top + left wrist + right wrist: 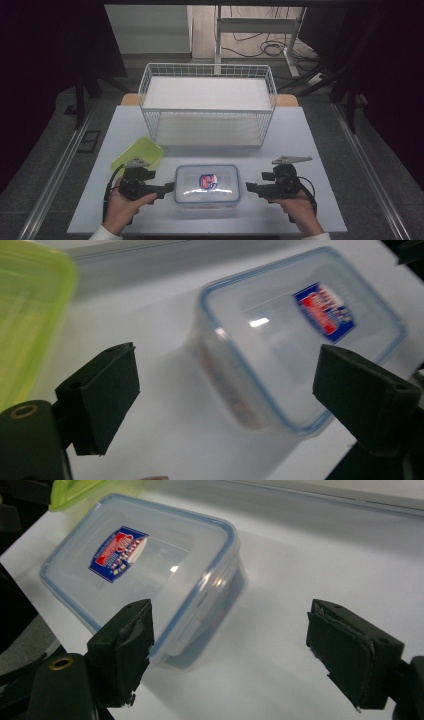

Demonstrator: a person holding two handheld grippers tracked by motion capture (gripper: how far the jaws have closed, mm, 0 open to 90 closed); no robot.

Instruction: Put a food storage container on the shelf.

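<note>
A clear plastic box point(207, 186) with a blue-rimmed lid and a red and blue sticker lies closed near the table's front edge. My left gripper point(169, 189) sits right at the box's left end, held in a hand. In the left gripper view its jaws point(227, 375) stand wide open, with the box point(300, 340) just ahead of them. My right gripper point(248, 187) is a little off the box's right end. Its jaws point(231, 625) are open too, with nothing between them; the box point(140, 565) is ahead and to the left.
A lime green lid or shallow dish point(138, 154) lies on the white table point(300, 140) behind my left gripper. A white two-level wire rack point(207, 111) stands at the back middle. Bare tabletop lies to the right of the box.
</note>
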